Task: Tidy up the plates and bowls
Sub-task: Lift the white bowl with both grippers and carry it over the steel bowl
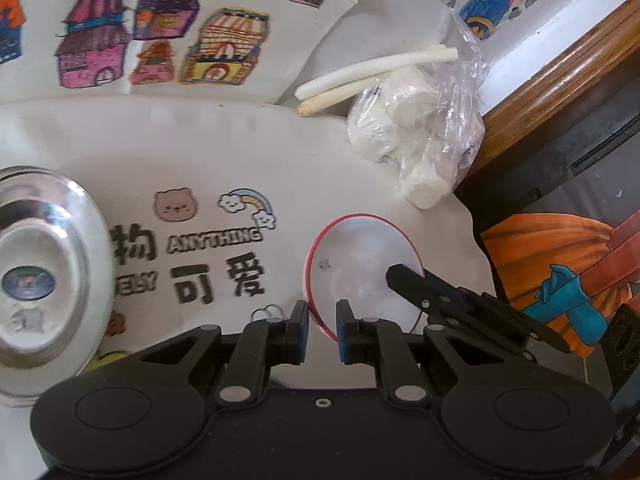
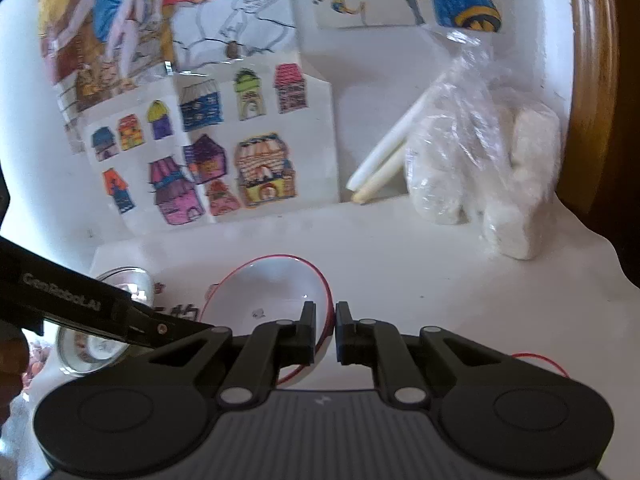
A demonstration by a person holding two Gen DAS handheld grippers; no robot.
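Note:
A white bowl with a red rim [image 1: 360, 268] sits on the white tabletop; it also shows in the right wrist view [image 2: 268, 300]. My left gripper [image 1: 322, 320] has its jaws nearly shut around the bowl's near rim. My right gripper [image 2: 325, 328] has its jaws close together around the bowl's right rim. The right gripper's finger [image 1: 424, 288] reaches over the bowl in the left wrist view. A steel bowl [image 1: 44, 280] sits at the left, and it also shows in the right wrist view [image 2: 100, 344].
A clear plastic bag of white lumps [image 1: 416, 136] and two white sticks [image 1: 372, 72] lie behind the bowl. Coloured house drawings [image 2: 208, 152] lie further back. The table's wooden edge [image 1: 560, 64] runs at the right. A printed mat [image 1: 216, 256] lies under the bowls.

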